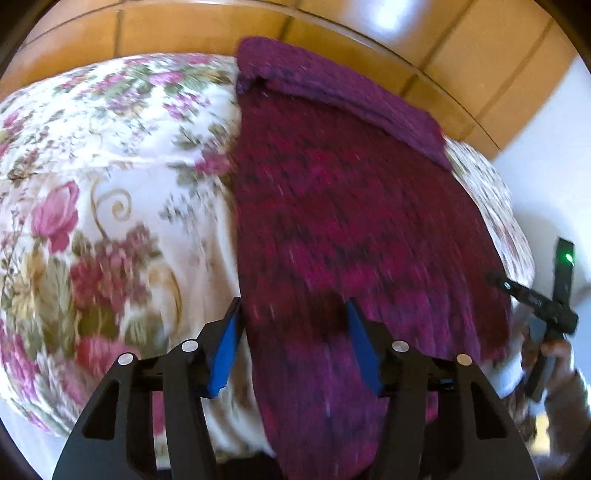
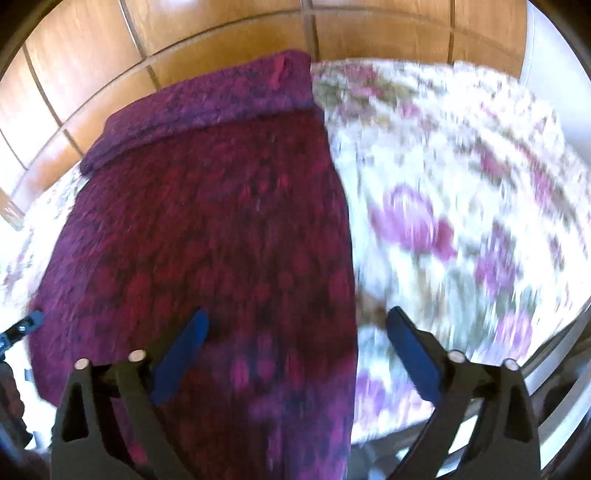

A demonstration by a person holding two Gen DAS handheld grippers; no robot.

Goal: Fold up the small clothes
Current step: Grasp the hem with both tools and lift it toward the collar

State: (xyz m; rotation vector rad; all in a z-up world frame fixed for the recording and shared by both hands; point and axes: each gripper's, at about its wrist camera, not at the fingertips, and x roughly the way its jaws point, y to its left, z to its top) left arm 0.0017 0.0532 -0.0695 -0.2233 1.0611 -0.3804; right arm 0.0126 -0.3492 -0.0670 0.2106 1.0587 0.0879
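Wood-panelled wall (image 1: 369,22) behind, floral bedspread (image 1: 110,166) below, both blurred.

Left wrist view: purple knit (image 1: 351,221) spread flat on bedspread, running from 12 o'clock down to 6 o'clock, far end folded over into a band (image 1: 332,85). Left tool (image 1: 293,314) at 6 o'clock, blue pads (image 1: 225,354) partly apart, straddling knit's near left edge; pressing or not, cannot tell. Right tool (image 1: 535,302) at 3 o'clock, just off knit's right edge, held in a hand (image 1: 554,354).

Right wrist view: knit (image 2: 207,240) filling left half, bedspread (image 2: 461,203) right half. Right tool (image 2: 295,321) at 6 o'clock, pads wide, straddling knit's right edge, left pad (image 2: 181,354) over knit, right pad over bedspread. Left tool (image 2: 26,325) tip at 9 o'clock beside knit's left edge.
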